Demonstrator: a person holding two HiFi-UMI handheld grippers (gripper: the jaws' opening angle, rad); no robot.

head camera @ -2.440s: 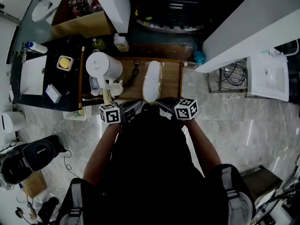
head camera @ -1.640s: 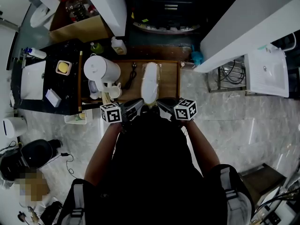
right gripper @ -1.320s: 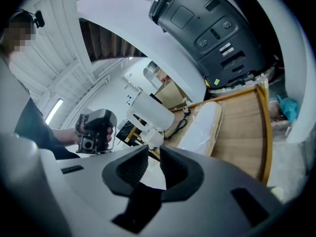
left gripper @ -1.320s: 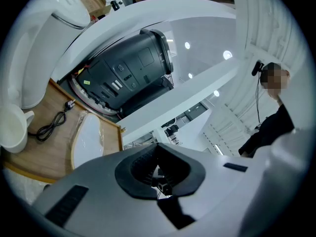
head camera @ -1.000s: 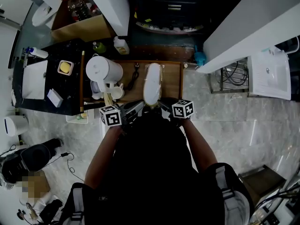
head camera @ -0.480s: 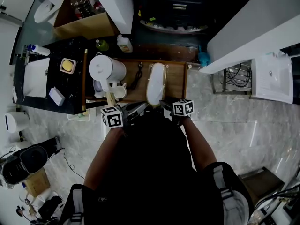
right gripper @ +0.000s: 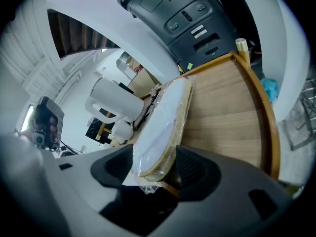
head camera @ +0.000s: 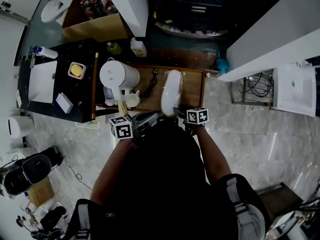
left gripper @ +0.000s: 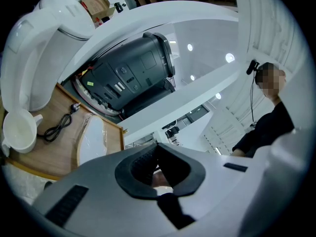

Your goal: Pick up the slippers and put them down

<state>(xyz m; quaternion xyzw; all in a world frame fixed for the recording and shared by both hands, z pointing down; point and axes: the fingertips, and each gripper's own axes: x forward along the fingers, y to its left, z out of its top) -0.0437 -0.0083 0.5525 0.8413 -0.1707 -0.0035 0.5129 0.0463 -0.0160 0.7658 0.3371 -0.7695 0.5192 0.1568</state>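
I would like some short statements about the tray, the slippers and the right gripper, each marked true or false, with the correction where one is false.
1. The wrapped slippers lie on the wooden tray. True.
2. The right gripper is shut with nothing in it. False: its jaws stand apart, having just been opening, and the near end of the slippers is between them.
3. In the head view, the white kettle stands to the left of the slippers. True.
4. The cup rests on top of the slippers. False: it stands beside the kettle, apart from the slippers.
5. A black cable lies between the kettle and the slippers. True.
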